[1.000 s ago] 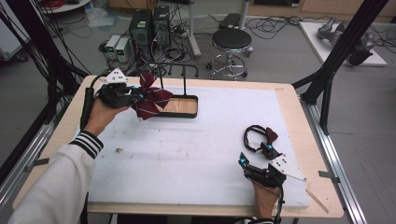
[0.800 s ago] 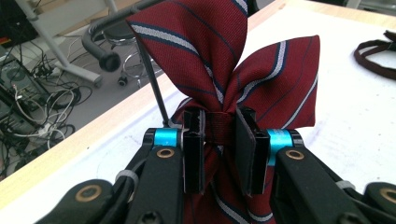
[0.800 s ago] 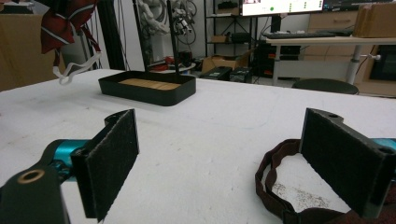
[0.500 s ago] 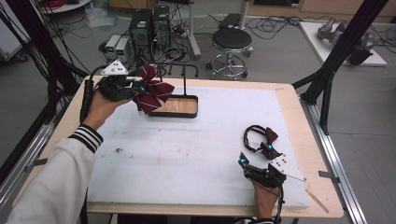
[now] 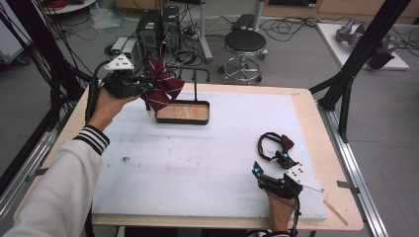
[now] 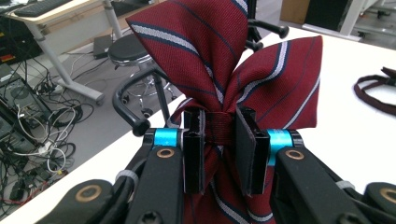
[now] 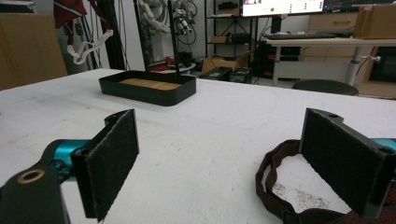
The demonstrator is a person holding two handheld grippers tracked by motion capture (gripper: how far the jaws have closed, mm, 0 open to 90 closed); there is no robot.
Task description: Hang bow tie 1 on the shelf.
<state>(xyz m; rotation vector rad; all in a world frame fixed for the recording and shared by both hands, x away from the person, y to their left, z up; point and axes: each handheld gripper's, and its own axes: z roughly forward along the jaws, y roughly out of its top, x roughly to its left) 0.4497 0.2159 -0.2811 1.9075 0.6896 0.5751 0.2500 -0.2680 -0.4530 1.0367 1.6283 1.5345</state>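
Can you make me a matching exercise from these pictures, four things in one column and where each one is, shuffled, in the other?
Things:
1. striped bow tie
2. tray
3. dark bow tie
4. stool

Places:
A. on the floor beyond the table
B. lying on the mat by the right hand-held gripper
C. clamped at its knot in the left hand-held gripper
D. standing at the far side of the mat

Pairs: 1-C, 2-D, 3-B, 4-A
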